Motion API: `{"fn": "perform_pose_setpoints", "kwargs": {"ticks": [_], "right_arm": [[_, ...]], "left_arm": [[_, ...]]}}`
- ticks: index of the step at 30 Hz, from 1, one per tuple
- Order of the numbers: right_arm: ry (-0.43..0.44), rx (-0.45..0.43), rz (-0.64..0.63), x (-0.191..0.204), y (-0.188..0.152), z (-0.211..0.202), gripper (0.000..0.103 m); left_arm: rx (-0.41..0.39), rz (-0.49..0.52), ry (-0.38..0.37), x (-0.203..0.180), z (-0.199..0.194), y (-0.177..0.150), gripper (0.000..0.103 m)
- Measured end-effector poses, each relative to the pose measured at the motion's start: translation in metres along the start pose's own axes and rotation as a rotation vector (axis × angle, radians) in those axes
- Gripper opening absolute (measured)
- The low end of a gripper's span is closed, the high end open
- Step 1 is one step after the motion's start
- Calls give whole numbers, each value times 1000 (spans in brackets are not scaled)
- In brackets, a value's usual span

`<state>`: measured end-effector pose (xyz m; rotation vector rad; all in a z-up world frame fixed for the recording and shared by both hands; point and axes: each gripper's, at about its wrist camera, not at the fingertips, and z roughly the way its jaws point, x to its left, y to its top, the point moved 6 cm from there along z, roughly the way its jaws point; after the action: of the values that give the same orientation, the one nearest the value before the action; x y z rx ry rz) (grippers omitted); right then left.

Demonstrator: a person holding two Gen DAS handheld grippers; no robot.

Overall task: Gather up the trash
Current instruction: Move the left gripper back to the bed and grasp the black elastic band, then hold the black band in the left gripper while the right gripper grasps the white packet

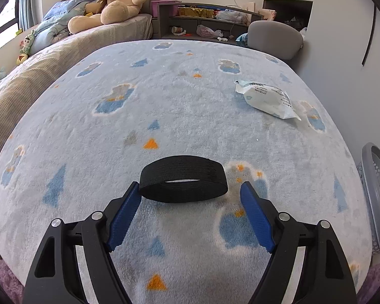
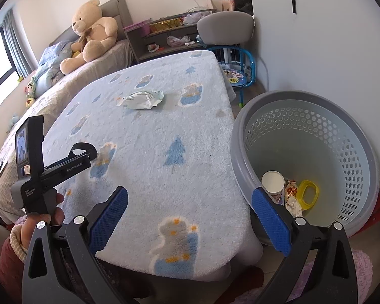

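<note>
A black fabric band [image 1: 183,182] lies as a loop on the blue patterned blanket [image 1: 190,106]. My left gripper [image 1: 191,190] is open just in front of the band, one blue pad on each side of its near edge, not pressing it. A white crumpled packet [image 1: 266,98] [image 2: 141,98] lies farther off on the blanket. My right gripper [image 2: 190,193] is open and holds nothing, above the blanket's near corner. To its right stands a grey perforated basket [image 2: 342,131] with a paper cup [image 2: 273,181], a yellow ring [image 2: 308,192] and a wrapper [image 2: 292,195] inside.
In the right wrist view a hand [image 2: 48,210] holds the left gripper's body [image 2: 63,169] at the left. A bed with a big teddy bear [image 1: 114,2] runs along the left. A grey chair [image 1: 276,38], a cluttered shelf [image 1: 202,22] and a small blue chair [image 2: 240,76] stand beyond.
</note>
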<state>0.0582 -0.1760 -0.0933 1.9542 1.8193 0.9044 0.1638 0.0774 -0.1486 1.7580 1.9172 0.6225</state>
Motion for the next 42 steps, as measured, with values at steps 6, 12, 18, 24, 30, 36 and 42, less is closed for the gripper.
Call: {"fn": "perform_pose_setpoints", "kwargs": {"ticks": [6, 12, 18, 24, 30, 36, 42], "right_arm": [[5, 20, -7, 5, -1, 10, 96], [3, 24, -17, 12, 2, 17, 96], [2, 27, -30, 18, 8, 25, 96], [11, 23, -46, 24, 26, 40, 96], [31, 20, -106, 35, 60, 65, 96], [82, 27, -186, 52, 102, 98, 96], [103, 61, -286, 68, 134, 143, 96]], "left_arm": [[-6, 4, -12, 1, 4, 12, 71], [-12, 15, -39, 3, 1, 14, 35], [-26, 6, -56, 10, -8, 14, 22], [-62, -6, -55, 17, -20, 22, 22], [-89, -31, -71, 19, -28, 31, 22], [-114, -42, -64, 23, -36, 38, 22], [-132, -59, -56, 30, -40, 43, 22]]}}
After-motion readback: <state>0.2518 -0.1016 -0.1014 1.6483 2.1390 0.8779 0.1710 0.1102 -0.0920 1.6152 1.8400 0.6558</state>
